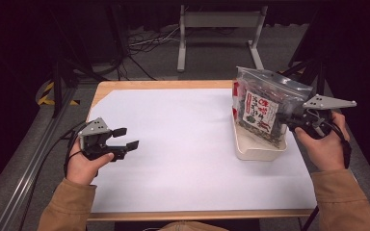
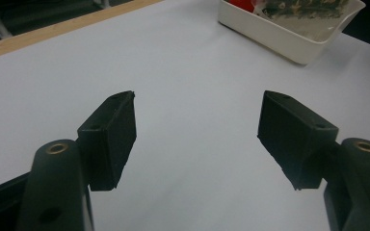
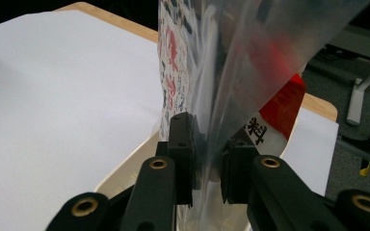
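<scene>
My right tool [image 1: 289, 120] clamps the snack bag [image 1: 262, 108], standing in the white tray [image 1: 255, 150]. Left tool [image 1: 125, 138] released, idle over surface [image 1: 183, 144]. Can't tell whether it's going in or out.

- Clear bag [image 1: 265, 108]: white label [image 1: 259, 109] bearing red and black East Asian characters; individual characters not legible.
- Same label in right gripper view [image 3: 173, 62]: characters blurred, unreadable.

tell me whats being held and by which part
The right gripper pinches the clear snack bag by its side edge, over the white tray. The left gripper holds nothing.
</scene>
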A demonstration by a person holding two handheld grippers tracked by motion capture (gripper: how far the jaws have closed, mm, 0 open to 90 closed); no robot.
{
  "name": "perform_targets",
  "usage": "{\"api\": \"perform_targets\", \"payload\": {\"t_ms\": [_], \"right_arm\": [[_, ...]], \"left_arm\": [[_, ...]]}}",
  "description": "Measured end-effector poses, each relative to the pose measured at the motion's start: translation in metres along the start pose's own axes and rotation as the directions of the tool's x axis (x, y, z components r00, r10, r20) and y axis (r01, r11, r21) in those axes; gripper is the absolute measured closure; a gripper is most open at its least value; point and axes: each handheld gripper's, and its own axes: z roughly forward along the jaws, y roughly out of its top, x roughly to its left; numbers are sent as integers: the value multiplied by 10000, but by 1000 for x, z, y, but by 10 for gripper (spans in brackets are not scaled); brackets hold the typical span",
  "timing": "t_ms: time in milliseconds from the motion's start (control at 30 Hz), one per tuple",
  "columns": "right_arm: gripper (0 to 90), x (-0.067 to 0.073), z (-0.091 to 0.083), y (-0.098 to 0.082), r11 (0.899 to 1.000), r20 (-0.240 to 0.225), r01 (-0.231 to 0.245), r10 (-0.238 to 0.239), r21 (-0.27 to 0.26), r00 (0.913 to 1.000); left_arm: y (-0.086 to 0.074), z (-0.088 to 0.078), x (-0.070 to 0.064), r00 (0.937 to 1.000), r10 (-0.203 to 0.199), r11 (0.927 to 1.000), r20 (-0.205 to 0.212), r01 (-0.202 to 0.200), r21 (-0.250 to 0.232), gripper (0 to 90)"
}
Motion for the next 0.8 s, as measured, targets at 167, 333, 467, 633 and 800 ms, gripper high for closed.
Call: {"api": "perform_targets", "payload": {"t_ms": [167, 333, 467, 633, 800], "right_arm": [[779, 2, 8, -7, 9997, -43, -5, 6, 237, 10000], [778, 1, 13, -17, 9994, -126, -162, 167, 320, 9998], [777, 1, 19, -23, 9984, -257, -298, 311, 488, 9992], [776, 2, 23, -29, 9977, -262, -442, 456, 516, 9986], [771, 0, 22, -30, 9980, -285, -473, 485, 417, 9984]], "left_arm": [[-1, 0, 1, 10000, 73, 10000, -49, -73, 19, 302], [-2, 0, 1, 10000, 19, 10000, -59, -18, 25, 301], [-1, 1, 0, 10000, 36, 10000, -88, -36, 47, 300], [-1, 0, -1, 10000, 81, 9999, -35, -81, 62, 300], [-2, 1, 0, 10000, 46, 10000, -86, -45, 33, 298]]}}
